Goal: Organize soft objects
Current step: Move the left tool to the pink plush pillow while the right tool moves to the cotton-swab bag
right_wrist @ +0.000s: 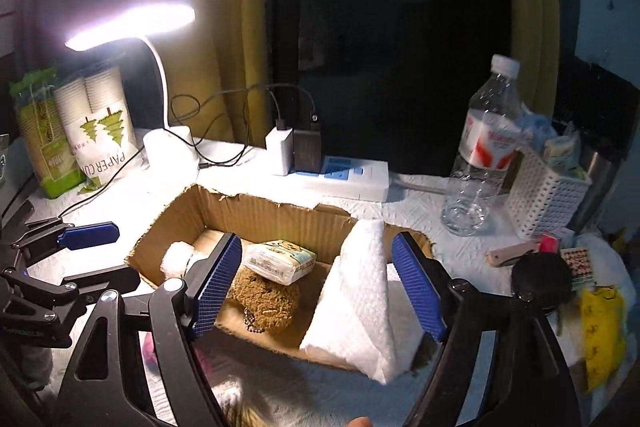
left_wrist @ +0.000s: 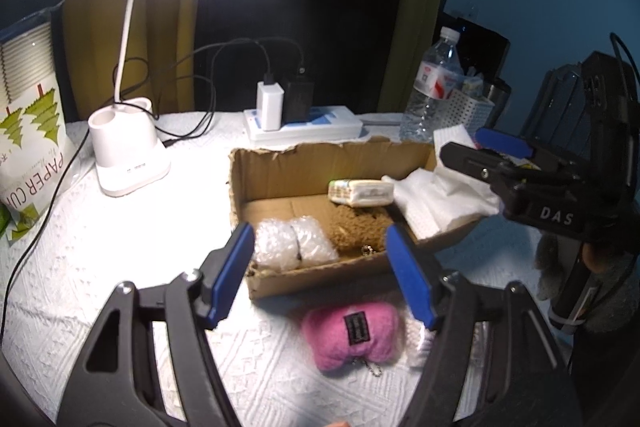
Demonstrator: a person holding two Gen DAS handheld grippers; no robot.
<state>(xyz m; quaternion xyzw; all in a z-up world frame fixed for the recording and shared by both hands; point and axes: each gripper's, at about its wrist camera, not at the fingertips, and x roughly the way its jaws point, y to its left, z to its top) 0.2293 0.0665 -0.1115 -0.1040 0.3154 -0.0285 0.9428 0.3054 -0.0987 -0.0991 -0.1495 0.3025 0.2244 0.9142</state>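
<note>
Hovering over the near edge of the table, the left gripper (left_wrist: 322,277) holds its blue pads apart with nothing between them; a pink plush (left_wrist: 352,333) lies on the white cloth (left_wrist: 120,247) just below, outside the cardboard box (left_wrist: 280,163). The right gripper (right_wrist: 318,287) stands wide, released, its pads either side of a folded white paper towel (right_wrist: 360,299) that leans over the right end of the box; whether a pad touches it I cannot tell. Inside the box lie a roll of bubble wrap (left_wrist: 294,241), a brown fuzzy toy (right_wrist: 264,297) with a small chain, and a tissue packet (right_wrist: 280,261) resting on the toy. Beyond the box sit a white power strip (left_wrist: 304,127) with two chargers plugged in, a lit desk lamp (left_wrist: 132,155), a bag of paper cups (left_wrist: 30,131) at the left, and a water bottle (right_wrist: 484,155) beside a white basket (right_wrist: 548,199) at the right. Yellow curtains (right_wrist: 188,27) and a dark window close the back.
</note>
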